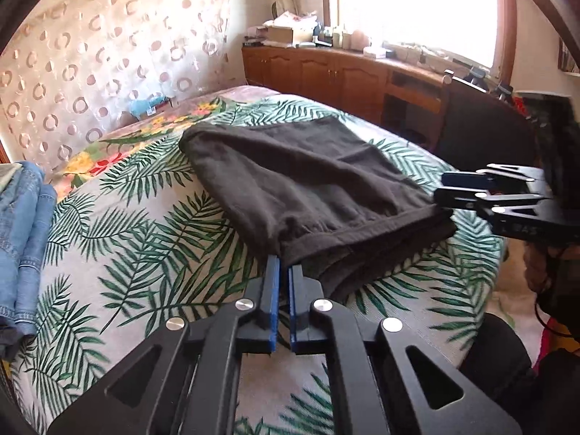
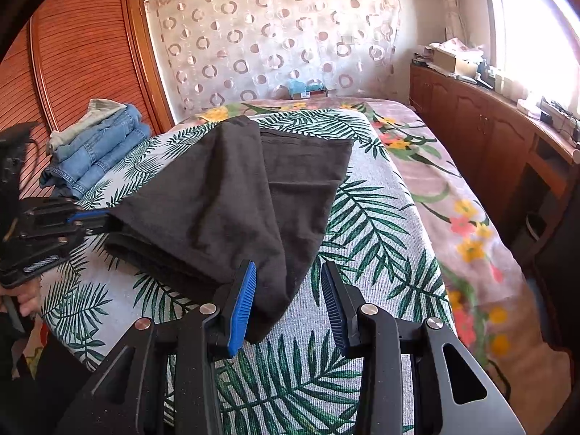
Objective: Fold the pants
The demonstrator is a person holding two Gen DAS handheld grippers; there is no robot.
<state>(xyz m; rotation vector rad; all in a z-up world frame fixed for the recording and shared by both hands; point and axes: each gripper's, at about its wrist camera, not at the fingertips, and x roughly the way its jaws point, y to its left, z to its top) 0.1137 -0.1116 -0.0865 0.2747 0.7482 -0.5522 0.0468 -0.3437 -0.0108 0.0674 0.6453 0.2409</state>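
So the left gripper (image 1: pixel 283 266) has its blue pads nearly pressed together, only a thin slit between them, and it's pinching the near hem corner of the black pants (image 1: pixel 308 185); you can see the same pinch from the right wrist view, where the left gripper (image 2: pixel 105 222) bites the left end of the folded edge. The right gripper (image 2: pixel 288 272) is spread wide, fingers well apart; its left pad (image 2: pixel 241 308) touches the draped corner of the black pants (image 2: pixel 232 195) while the other finger sits clear of the cloth over the bedcover, so it's holding nothing. From the left wrist view the right gripper (image 1: pixel 444 190) sits right at the far end of the hem, tips just beside the fabric.

The pants lie folded over on the palm-leaf bedcover (image 2: pixel 380 217), upper layer draped across the lower one, which sticks out on the far right side; a floral blanket (image 2: pixel 471 210) runs along the right edge of the bed. A stack of folded jeans (image 2: pixel 98 145) sits at the far left of the bed, well apart from the pants; behind it is a slatted wooden wardrobe (image 2: pixel 79 54). A circle-pattern curtain (image 2: pixel 275 36) covers the back wall, and a wooden sideboard (image 1: pixel 326 72) loaded with clutter stands under the bright window (image 1: pixel 417 3).
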